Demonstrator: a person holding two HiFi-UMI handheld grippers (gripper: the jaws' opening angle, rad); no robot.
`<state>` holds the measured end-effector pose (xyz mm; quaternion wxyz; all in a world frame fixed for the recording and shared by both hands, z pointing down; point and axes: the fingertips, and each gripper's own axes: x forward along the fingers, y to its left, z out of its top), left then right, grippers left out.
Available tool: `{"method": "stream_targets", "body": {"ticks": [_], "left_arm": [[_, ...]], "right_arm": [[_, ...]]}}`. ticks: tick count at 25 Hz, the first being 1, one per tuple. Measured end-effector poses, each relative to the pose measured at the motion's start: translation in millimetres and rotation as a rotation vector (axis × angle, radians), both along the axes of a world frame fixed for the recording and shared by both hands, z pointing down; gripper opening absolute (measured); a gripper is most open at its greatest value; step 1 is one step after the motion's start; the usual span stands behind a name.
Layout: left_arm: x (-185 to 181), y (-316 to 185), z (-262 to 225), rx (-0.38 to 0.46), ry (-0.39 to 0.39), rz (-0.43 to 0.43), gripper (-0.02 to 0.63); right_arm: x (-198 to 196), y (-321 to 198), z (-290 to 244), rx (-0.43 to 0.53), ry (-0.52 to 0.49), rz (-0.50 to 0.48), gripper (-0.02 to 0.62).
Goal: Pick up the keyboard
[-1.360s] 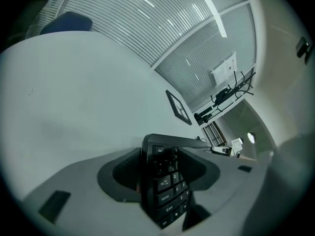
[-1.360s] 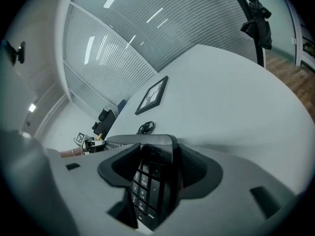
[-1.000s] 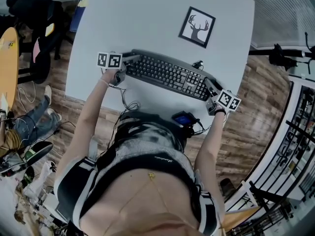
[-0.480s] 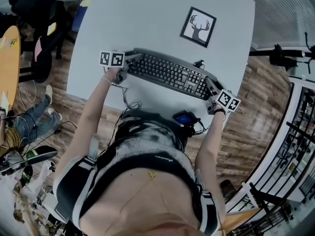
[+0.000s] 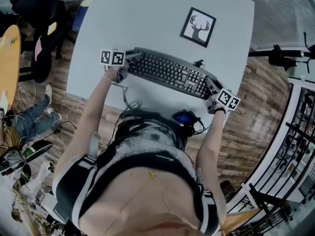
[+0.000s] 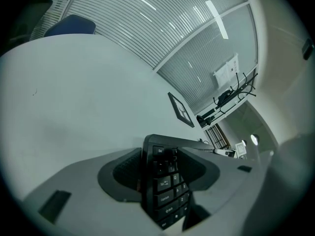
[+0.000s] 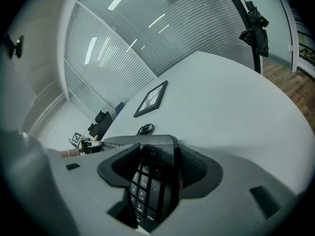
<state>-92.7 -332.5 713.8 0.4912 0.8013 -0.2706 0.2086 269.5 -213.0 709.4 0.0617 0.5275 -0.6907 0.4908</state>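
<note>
A long black keyboard point(image 5: 170, 73) lies slantwise on the white table point(image 5: 147, 14) in the head view. My left gripper point(image 5: 132, 59) is shut on its left end, and my right gripper point(image 5: 209, 84) is shut on its right end. In the left gripper view the Esc corner of the keyboard point(image 6: 165, 181) fills the gap between the dark pads point(image 6: 123, 173). The right gripper view has the number-pad end of the keyboard point(image 7: 147, 178) clamped the same way. I cannot tell whether the keyboard is off the table.
A framed deer picture point(image 5: 198, 26) lies on the table beyond the keyboard, and a small coiled cable point(image 5: 198, 63) sits just behind its right part. Chairs and floor clutter point(image 5: 29, 14) stand off the table's left side. The table's near edge runs close below both grippers.
</note>
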Motion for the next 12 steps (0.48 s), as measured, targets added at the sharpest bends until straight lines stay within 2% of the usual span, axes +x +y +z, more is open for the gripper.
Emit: {"method": "stream_targets", "body": {"ticks": [12], "left_arm": [[-0.8,0.2,-0.5,0.005,-0.004,-0.004,0.216]], "right_arm": [[-0.5,0.2,-1.6,0.018,0.021,0.007,0.241]]}}
